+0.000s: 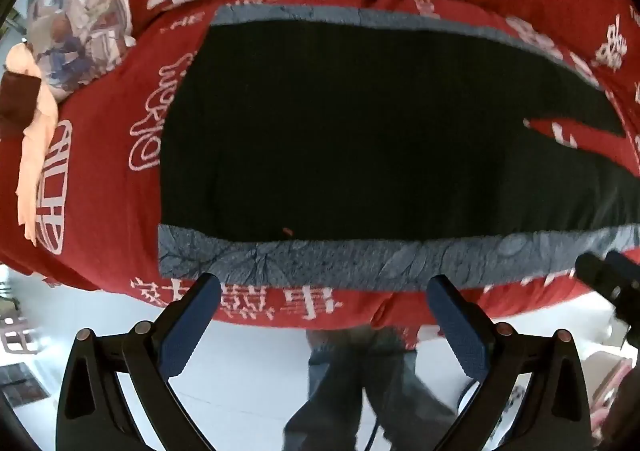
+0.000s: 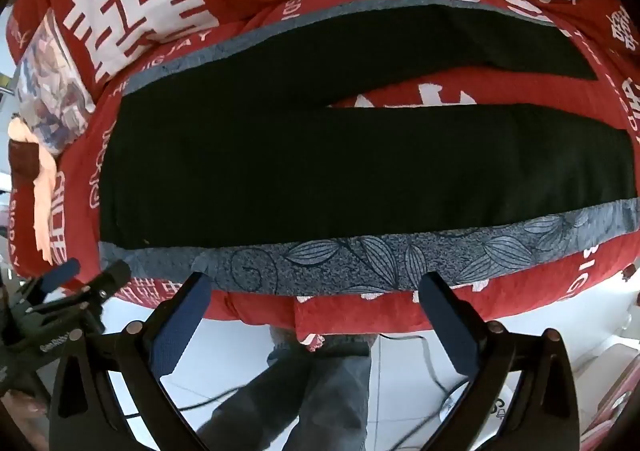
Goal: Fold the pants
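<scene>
Black pants point(image 1: 360, 139) lie flat on a red bed cover, waist to the left, both legs running right; they also show in the right wrist view point(image 2: 320, 171). A grey leaf-patterned stripe runs along the near side point(image 2: 360, 263) and the far side point(image 1: 320, 15). The two legs part at the right, with red cover point(image 2: 420, 95) between them. My left gripper point(image 1: 324, 291) is open and empty just short of the near stripe point(image 1: 320, 263). My right gripper point(image 2: 316, 287) is open and empty at the near stripe. Each gripper shows in the other's view: the right one point(image 1: 608, 271), the left one point(image 2: 92, 275).
The red cover point(image 1: 100, 171) carries white characters. A patterned pillow point(image 1: 76, 11) and a peach cloth point(image 1: 36, 155) lie at the far left. Below the bed edge are white floor point(image 2: 240, 363), cables point(image 2: 432, 371) and the person's grey-trousered legs point(image 2: 320, 391).
</scene>
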### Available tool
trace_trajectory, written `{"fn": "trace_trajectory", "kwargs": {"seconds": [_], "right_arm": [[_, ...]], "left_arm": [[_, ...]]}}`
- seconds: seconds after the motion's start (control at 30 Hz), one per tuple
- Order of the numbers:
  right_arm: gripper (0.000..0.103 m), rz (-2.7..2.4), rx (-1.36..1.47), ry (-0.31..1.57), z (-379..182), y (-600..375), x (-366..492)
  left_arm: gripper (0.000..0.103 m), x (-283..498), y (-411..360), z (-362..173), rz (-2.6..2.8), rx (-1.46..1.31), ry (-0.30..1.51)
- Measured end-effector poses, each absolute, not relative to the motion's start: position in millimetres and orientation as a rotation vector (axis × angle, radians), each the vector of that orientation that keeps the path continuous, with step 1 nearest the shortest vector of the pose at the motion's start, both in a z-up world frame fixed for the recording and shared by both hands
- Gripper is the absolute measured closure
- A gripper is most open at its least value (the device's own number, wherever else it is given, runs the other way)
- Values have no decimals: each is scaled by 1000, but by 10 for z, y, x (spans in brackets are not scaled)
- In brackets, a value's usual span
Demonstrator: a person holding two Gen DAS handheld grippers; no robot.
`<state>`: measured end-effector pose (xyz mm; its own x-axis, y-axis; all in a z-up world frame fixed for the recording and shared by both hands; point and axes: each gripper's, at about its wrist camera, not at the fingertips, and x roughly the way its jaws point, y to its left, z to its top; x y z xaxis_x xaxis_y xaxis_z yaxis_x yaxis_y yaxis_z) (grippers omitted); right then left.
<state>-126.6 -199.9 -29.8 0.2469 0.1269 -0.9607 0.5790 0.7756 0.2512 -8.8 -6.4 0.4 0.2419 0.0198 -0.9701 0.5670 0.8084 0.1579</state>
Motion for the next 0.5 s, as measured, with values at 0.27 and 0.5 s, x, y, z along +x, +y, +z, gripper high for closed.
{"fn": "trace_trajectory", "kwargs": {"seconds": [0.27, 0.5], "right_arm": [[0, -234, 699, 1338, -243, -1865, -1248], [0, -364, 694, 1334, -244, -1873, -1189]], "left_arm": [[0, -43, 260, -300, -456, 517, 1425], [0, 4, 428, -331, -441, 538, 1450]]}}
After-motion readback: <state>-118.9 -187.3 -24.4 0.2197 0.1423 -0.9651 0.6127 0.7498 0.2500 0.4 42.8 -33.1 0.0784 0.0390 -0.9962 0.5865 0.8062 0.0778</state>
